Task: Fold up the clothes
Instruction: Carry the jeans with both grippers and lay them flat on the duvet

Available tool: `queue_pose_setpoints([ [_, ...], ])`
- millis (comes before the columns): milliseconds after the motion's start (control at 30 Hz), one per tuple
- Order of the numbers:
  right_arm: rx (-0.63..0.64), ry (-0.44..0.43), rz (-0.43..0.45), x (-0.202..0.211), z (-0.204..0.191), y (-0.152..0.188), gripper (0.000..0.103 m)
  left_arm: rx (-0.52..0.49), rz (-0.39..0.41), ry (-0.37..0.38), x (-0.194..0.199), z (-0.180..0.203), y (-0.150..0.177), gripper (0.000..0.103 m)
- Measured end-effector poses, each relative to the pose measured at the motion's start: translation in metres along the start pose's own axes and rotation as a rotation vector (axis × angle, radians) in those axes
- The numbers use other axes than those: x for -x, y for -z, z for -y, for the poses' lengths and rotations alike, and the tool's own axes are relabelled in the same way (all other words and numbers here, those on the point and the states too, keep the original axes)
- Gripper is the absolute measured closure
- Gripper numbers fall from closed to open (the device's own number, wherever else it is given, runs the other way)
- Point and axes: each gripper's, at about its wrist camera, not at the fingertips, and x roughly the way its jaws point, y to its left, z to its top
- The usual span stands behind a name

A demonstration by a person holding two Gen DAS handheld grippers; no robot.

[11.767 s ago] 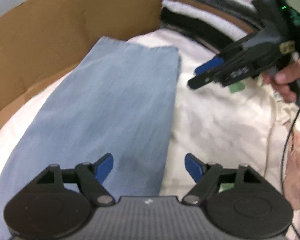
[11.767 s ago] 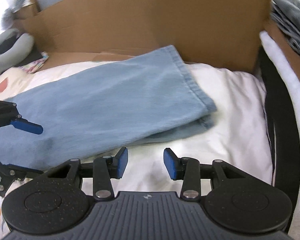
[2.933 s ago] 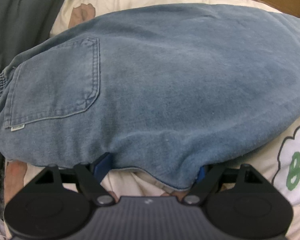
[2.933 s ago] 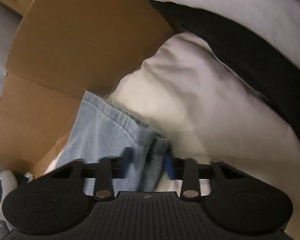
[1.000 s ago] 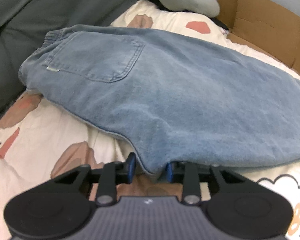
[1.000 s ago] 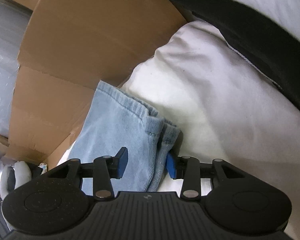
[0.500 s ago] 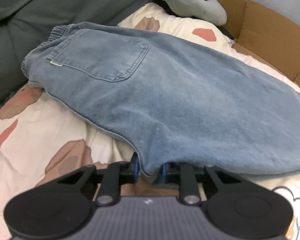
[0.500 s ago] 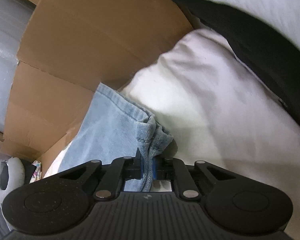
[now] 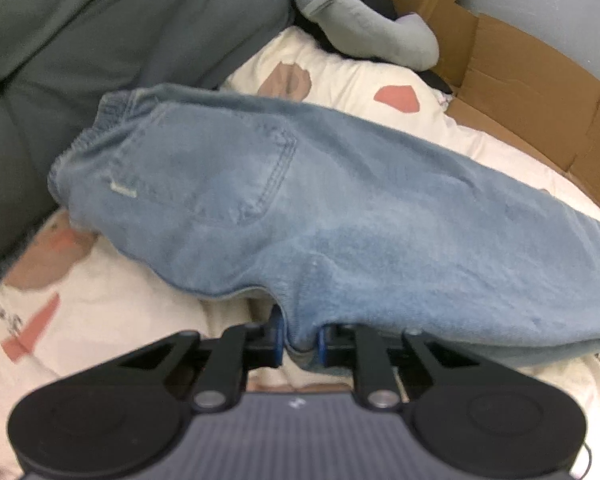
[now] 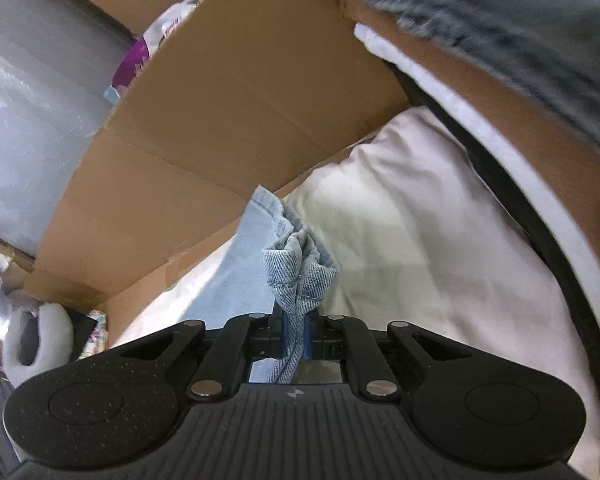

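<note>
Light blue jeans (image 9: 340, 208) lie folded lengthwise on a cream printed sheet (image 9: 112, 312), back pocket up, waistband at the left. My left gripper (image 9: 299, 340) is shut on the crotch-side edge of the jeans and holds that fold slightly off the sheet. In the right wrist view my right gripper (image 10: 296, 340) is shut on the hem of the jeans' leg (image 10: 296, 268), which bunches up above its blue pads and hangs lifted over the white sheet (image 10: 420, 260).
A brown cardboard wall (image 10: 240, 100) stands behind the bed; it also shows as cardboard (image 9: 540, 96) at the upper right. Dark green bedding (image 9: 80, 40) and a grey neck pillow (image 9: 364, 32) lie beyond the waistband. Stacked folded clothes (image 10: 520, 60) rise at the right.
Both grippers have closed on the jeans: the left on the crotch edge, the right on the leg hem. Both have since lifted the cloth, and the hem now hangs clear of the sheet.
</note>
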Motion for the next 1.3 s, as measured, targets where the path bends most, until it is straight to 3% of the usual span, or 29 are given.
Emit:
queue_pose_setpoints([
  [267, 0.000, -0.003, -0.017, 0.045, 0.001, 0.020, 0.097, -0.146, -0.004, -0.013, 0.023, -0.001, -0.017, 0.087],
  [433, 0.004, 0.002, -0.044, 0.084, 0.014, 0.046, 0.097, -0.185, -0.025, -0.012, 0.028, -0.009, -0.012, 0.087],
  [900, 0.001, 0.023, -0.066, 0.172, 0.047, 0.086, 0.097, -0.201, -0.049, -0.022, 0.055, -0.014, 0.007, 0.087],
  [1300, -0.014, 0.054, -0.062, 0.229, 0.066, 0.101, 0.097, -0.217, -0.045, 0.029, 0.078, -0.011, 0.021, 0.087],
])
